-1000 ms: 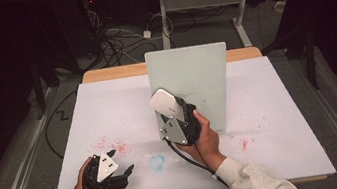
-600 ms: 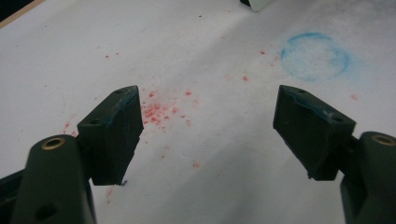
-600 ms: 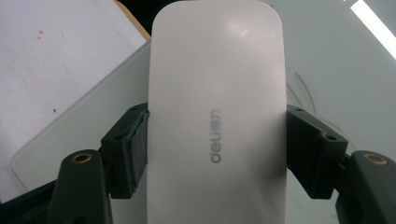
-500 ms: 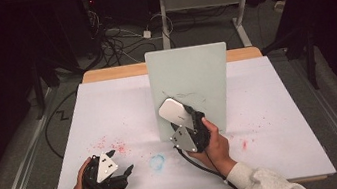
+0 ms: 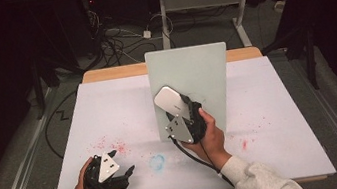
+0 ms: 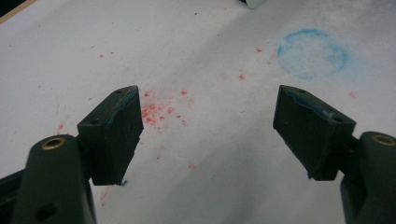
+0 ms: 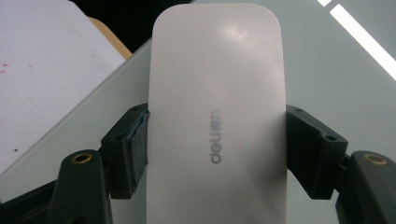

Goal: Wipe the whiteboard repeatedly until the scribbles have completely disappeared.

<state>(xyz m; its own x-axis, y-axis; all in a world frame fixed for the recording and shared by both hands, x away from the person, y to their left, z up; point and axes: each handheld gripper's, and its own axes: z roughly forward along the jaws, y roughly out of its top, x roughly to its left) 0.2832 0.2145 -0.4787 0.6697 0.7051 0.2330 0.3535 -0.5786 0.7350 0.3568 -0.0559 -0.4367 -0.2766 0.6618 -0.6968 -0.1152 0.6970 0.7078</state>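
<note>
The right hand-held gripper (image 5: 174,107) has drifted right, clamped across the eraser (image 5: 170,101): light, stiff, slick; left hand-held gripper (image 5: 126,173) apart.

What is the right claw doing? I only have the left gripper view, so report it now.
Observer: The right claw is shut on a white Deli board eraser, with its pads on the eraser's two long sides.
Operator: Tell me where it's holding that.
Observer: In front of an upright pale green board that stands mid-table. I cannot tell whether the eraser touches the board.
Operator: Place my left claw relative to that board.
Observer: The left claw lies open near the table's front edge, to the left of the board and nearer the person.
</note>
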